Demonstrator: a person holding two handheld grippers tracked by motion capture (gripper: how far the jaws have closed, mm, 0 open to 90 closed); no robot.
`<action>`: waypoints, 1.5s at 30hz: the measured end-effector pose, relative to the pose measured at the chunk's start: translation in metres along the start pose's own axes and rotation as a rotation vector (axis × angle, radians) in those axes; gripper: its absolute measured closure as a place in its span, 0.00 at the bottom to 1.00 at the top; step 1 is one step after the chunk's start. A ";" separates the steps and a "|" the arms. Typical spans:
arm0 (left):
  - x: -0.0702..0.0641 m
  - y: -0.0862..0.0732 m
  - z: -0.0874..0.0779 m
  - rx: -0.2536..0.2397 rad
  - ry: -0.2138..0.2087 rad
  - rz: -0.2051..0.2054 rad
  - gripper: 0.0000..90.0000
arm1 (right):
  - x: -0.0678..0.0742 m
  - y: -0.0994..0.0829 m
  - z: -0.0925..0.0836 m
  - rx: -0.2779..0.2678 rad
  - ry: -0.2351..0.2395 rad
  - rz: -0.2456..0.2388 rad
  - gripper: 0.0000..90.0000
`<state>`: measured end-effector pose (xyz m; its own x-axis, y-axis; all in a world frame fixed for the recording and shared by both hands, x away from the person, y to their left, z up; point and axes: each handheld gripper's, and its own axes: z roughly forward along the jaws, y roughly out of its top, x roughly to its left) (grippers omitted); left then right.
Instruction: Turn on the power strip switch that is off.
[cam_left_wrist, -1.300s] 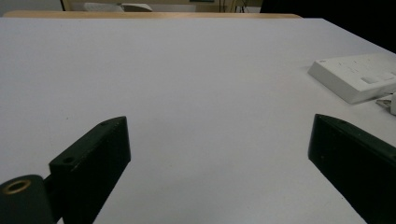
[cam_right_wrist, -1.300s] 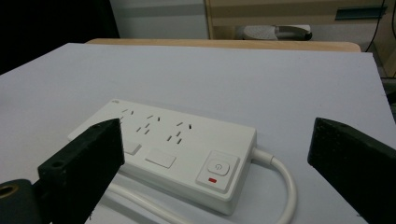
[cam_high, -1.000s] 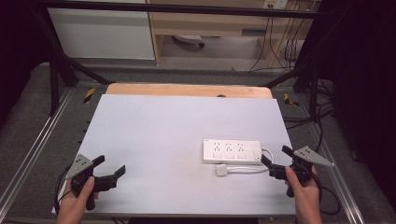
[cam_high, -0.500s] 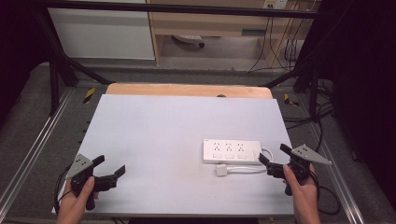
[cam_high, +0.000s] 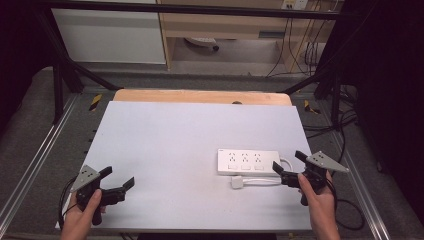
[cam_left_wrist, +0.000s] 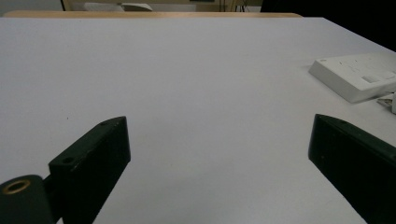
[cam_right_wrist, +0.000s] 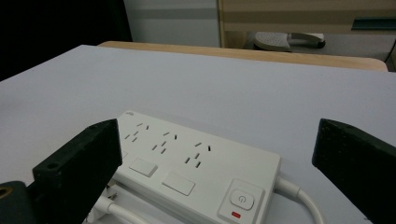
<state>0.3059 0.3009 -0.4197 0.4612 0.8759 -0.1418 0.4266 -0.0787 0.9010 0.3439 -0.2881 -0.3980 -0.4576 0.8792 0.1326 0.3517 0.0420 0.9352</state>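
Observation:
A white power strip (cam_high: 247, 161) with three socket groups lies flat on the right half of the white tabletop (cam_high: 190, 135). Its white plug (cam_high: 237, 182) and looped cable (cam_high: 282, 170) rest along its near side. My right gripper (cam_high: 286, 160) is open just right of the strip, low over the table. In the right gripper view the strip (cam_right_wrist: 187, 163) and its power button (cam_right_wrist: 241, 199) lie between that gripper's (cam_right_wrist: 217, 135) wide-apart jaws. My left gripper (cam_high: 119, 176) is open and empty near the front left corner. The strip (cam_left_wrist: 355, 77) is far off to its right.
A wooden table edge (cam_high: 200, 96) runs behind the white top. Metal frame rails (cam_high: 35, 165) flank both sides, and cables (cam_high: 350, 210) trail on the floor at the right. A cabinet (cam_high: 107, 35) and shelving stand beyond the table.
My right gripper has drifted a little left, closer to the power strip's end. The left gripper and the strip stay where they were.

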 end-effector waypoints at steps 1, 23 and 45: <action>0.000 0.000 0.000 -0.003 0.000 -0.002 0.06 | 0.000 0.000 0.001 0.001 0.001 -0.002 0.02; 0.000 0.000 0.000 0.000 -0.001 0.002 0.06 | 0.014 0.004 0.013 -0.006 0.010 -0.046 0.29; 0.000 0.000 0.000 -0.002 -0.002 0.008 0.06 | 0.034 0.005 0.027 -0.031 0.032 -0.144 0.93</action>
<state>0.3060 0.3011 -0.4196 0.4661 0.8743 -0.1353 0.4214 -0.0849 0.9029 0.3522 -0.2450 -0.3981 -0.5272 0.8497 0.0057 0.2551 0.1519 0.9549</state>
